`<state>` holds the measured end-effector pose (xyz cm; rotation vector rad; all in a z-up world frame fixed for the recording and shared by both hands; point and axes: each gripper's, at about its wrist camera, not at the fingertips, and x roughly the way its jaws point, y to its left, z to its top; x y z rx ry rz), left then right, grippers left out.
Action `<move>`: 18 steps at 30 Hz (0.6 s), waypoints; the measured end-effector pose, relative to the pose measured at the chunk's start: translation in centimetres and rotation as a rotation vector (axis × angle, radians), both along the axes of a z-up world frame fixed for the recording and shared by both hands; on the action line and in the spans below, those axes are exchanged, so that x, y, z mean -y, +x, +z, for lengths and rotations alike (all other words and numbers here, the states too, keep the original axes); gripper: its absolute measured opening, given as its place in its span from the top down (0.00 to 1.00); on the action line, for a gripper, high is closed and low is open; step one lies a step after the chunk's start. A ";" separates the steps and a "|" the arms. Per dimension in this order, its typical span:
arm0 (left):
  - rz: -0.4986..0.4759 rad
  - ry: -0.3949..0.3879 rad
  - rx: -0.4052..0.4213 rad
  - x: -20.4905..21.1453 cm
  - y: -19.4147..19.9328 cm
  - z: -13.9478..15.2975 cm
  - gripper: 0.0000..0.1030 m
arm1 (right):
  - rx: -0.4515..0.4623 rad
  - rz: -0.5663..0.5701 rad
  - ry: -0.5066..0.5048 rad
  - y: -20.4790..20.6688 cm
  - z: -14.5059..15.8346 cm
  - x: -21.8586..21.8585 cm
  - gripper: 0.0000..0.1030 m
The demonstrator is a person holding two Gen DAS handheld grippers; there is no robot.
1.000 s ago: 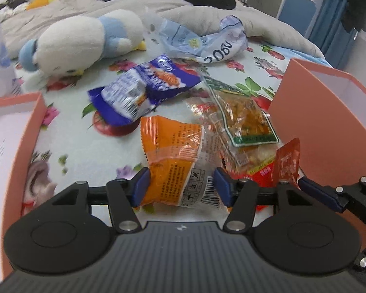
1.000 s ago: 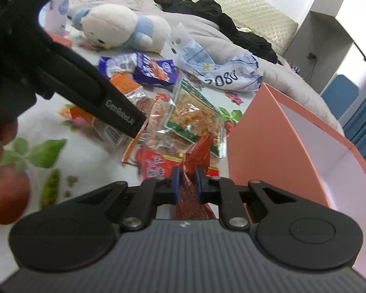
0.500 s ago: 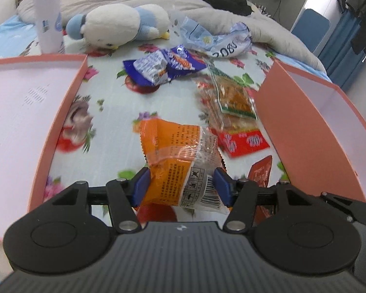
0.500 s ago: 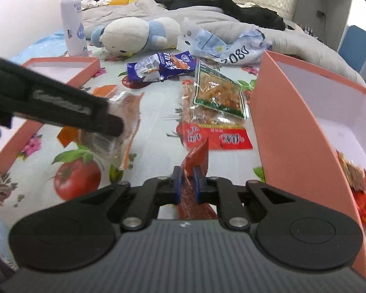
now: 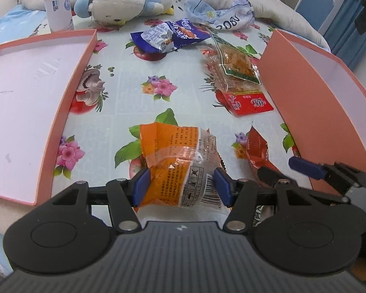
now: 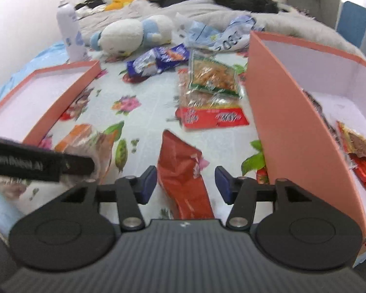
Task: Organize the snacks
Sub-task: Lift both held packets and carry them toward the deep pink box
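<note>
My left gripper [image 5: 180, 186] is shut on an orange and clear snack packet [image 5: 180, 161], held above the flowered cloth. My right gripper [image 6: 186, 182] is open; a red snack pouch [image 6: 183, 171] lies loose between its fingers, and it also shows in the left wrist view [image 5: 256, 151]. A deep salmon box [image 6: 280, 112] stands at the right with red snacks [image 6: 361, 156] inside. A shallow salmon lid [image 5: 68, 90] lies at the left. A red packet [image 5: 249, 103], a clear packet with green edges [image 5: 236, 66] and a blue packet [image 5: 168, 36] lie farther back.
A white and blue plush toy [image 5: 127, 2], a white spray can [image 5: 57, 2] and a crumpled blue and white bag [image 5: 219, 14] sit at the far end. Grey bedding lies behind them. The left gripper's arm [image 6: 36, 163] crosses the right wrist view at lower left.
My right gripper has opened and let go of the red pouch. Both grippers have pulled back towards the near edge, the left one still holding the orange packet.
</note>
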<state>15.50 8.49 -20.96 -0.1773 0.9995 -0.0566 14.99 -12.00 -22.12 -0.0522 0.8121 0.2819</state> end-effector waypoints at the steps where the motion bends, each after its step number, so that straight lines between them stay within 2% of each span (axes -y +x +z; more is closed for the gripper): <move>1: 0.003 -0.002 -0.001 0.0 0.0 0.0 0.39 | -0.004 -0.001 -0.003 -0.1 -0.2 0.2 0.47; 7: 0.016 -0.026 -0.014 0.5 -0.2 -0.3 0.39 | -0.072 0.048 0.013 0.0 -2.1 0.6 0.48; 8: 0.019 -0.028 -0.015 0.6 -0.2 -0.3 0.39 | -0.060 0.051 0.022 -0.1 -2.2 0.6 0.47; 10: 0.022 -0.031 -0.014 0.7 -0.3 -0.3 0.39 | -0.055 0.062 0.018 -0.1 -2.2 0.6 0.60; 11: 0.030 -0.031 -0.018 0.8 -0.3 -0.2 0.39 | -0.057 0.065 0.032 -0.1 -2.1 0.7 0.63; 18: 0.071 -0.044 0.010 0.8 -0.9 2.2 0.39 | -0.020 0.051 0.042 -0.3 -0.5 1.1 0.65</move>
